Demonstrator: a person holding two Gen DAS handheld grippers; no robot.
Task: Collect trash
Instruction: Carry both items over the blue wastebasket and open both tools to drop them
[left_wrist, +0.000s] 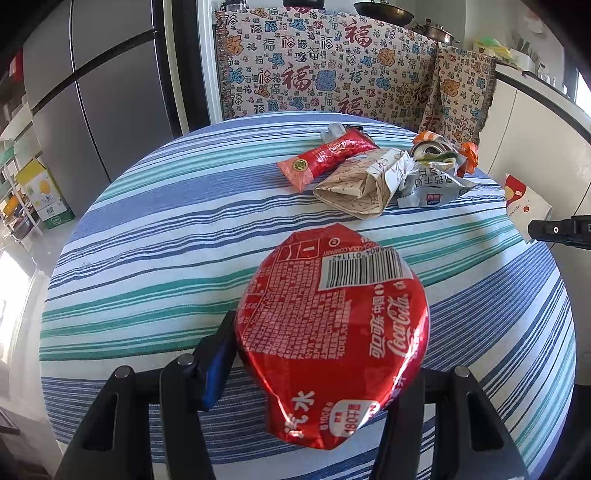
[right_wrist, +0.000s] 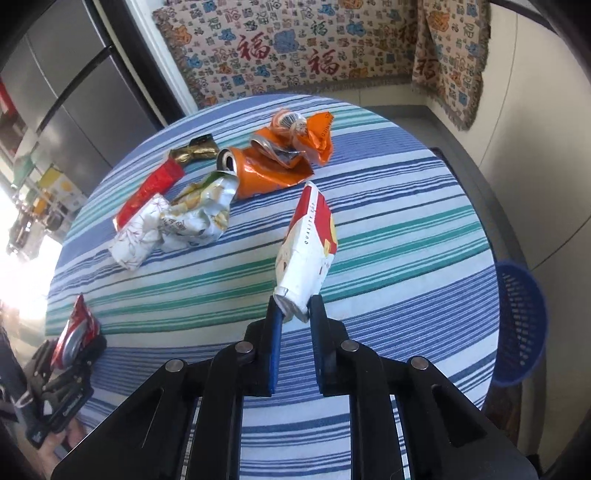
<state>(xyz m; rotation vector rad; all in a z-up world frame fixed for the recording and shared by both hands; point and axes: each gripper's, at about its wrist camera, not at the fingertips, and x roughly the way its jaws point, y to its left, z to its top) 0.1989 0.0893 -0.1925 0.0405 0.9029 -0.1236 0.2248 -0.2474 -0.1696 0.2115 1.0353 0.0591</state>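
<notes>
The right tongs (right_wrist: 295, 308) were clamped on the crumpled paper cup (right_wrist: 306, 243), lifted above the striped counter (right_wrist: 406, 258); the sensible carry was over to the blue basket (right_wrist: 521, 325) beside the counter's edge (grip only at the cup's tip, so gently). The left tongs (left_wrist: 325, 354) gripped a crushed red can (left_wrist: 332, 332). Wrappers (right_wrist: 173, 229) and an orange can (right_wrist: 258, 170) lay behind, well clear of that path.

Bright daylight enters from the left, blowing out to white glare at the left edge of both views; the round blue-and-green striped tablecloth (left_wrist: 155, 229) stays sharp. Fisheye curvature bends the edges, with dark vignetted corners.
</notes>
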